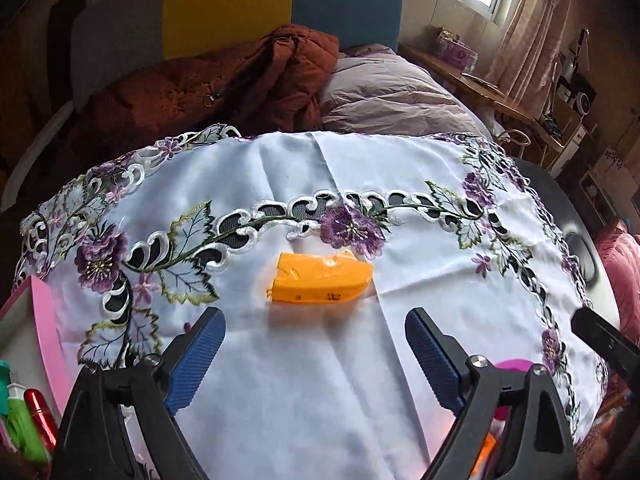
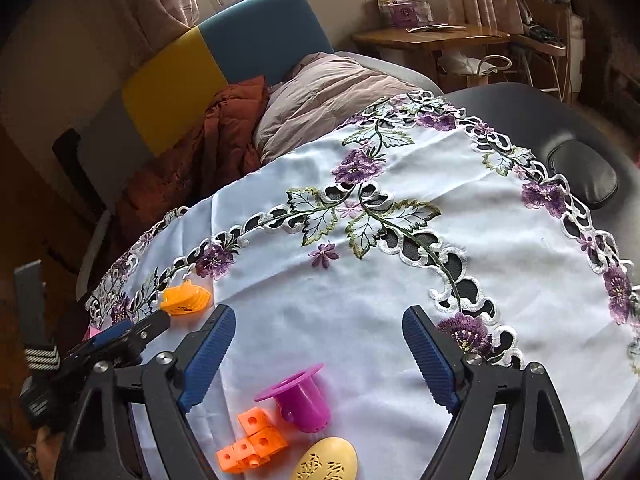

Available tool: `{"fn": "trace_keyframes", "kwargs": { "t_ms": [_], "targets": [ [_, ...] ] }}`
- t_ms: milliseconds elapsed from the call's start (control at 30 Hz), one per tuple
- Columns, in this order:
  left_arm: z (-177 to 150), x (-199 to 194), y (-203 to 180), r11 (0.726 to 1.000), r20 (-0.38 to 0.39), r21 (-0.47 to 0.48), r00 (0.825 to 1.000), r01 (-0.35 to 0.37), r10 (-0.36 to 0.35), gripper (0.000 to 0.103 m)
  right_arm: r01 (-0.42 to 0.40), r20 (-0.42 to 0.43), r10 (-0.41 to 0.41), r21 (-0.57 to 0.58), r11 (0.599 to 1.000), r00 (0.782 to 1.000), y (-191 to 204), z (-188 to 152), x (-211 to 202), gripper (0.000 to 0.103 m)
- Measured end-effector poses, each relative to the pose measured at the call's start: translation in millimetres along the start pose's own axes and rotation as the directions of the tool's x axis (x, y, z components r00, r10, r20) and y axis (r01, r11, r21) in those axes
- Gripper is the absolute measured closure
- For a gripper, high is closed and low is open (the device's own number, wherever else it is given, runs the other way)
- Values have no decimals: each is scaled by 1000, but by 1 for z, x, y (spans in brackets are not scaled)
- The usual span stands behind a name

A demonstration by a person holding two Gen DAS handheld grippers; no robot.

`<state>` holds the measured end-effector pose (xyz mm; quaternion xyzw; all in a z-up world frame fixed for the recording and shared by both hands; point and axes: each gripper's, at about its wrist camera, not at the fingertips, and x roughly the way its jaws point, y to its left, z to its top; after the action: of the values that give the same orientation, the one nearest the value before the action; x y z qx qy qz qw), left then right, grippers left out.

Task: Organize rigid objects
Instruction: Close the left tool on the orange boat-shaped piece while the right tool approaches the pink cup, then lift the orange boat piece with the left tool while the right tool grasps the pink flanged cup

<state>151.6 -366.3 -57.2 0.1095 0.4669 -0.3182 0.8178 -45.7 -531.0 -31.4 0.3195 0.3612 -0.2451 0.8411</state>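
An orange plastic block (image 1: 320, 278) lies on the white embroidered cloth (image 1: 320, 380), just ahead of my open, empty left gripper (image 1: 316, 328). It also shows far left in the right wrist view (image 2: 186, 298). My right gripper (image 2: 318, 326) is open and empty above a magenta flanged cylinder (image 2: 300, 398), an orange cube cluster (image 2: 250, 442) and a cream oval piece (image 2: 326, 460), all lying near its base. The left gripper's fingers (image 2: 132, 332) show at the left of the right wrist view.
A pink box (image 1: 44, 340) at the cloth's left edge holds a red tube (image 1: 40, 416) and a green item (image 1: 22, 428). A bed with a rust jacket (image 1: 224, 84) lies beyond. A black table edge (image 2: 560, 128) is at the right.
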Motion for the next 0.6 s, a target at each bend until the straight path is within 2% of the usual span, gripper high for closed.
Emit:
{"fn": "trace_keyframes", "kwargs": {
  "t_ms": [233, 300, 333, 367, 433, 500, 600],
  "targets": [
    [18, 40, -1, 1000, -31, -3, 999, -18, 18, 7, -30, -27, 30, 27, 999, 999, -2, 1, 4, 17],
    [19, 52, 1, 1000, -61, -10, 998, -12, 11, 18, -31, -27, 32, 25, 999, 999, -2, 0, 4, 17],
    [18, 53, 3, 1000, -50, -16, 999, -20, 19, 34, -29, -25, 29, 24, 999, 999, -2, 0, 4, 17],
    [17, 50, 4, 999, -26, -11, 999, -32, 32, 35, -27, -24, 27, 24, 999, 999, -2, 0, 4, 17],
    [13, 44, 7, 1000, -22, -25, 1000, 1, -1, 35, -29, -25, 29, 31, 999, 999, -4, 1, 4, 17],
    [4, 32, 8, 1000, 2, -15, 1000, -13, 13, 35, -23, -19, 24, 38, 999, 1000, -6, 2, 3, 17],
    [-16, 18, 7, 1000, -10, -10, 1000, -12, 12, 35, -21, -18, 22, 61, 998, 1000, -11, 3, 3, 17]
  ]
}}
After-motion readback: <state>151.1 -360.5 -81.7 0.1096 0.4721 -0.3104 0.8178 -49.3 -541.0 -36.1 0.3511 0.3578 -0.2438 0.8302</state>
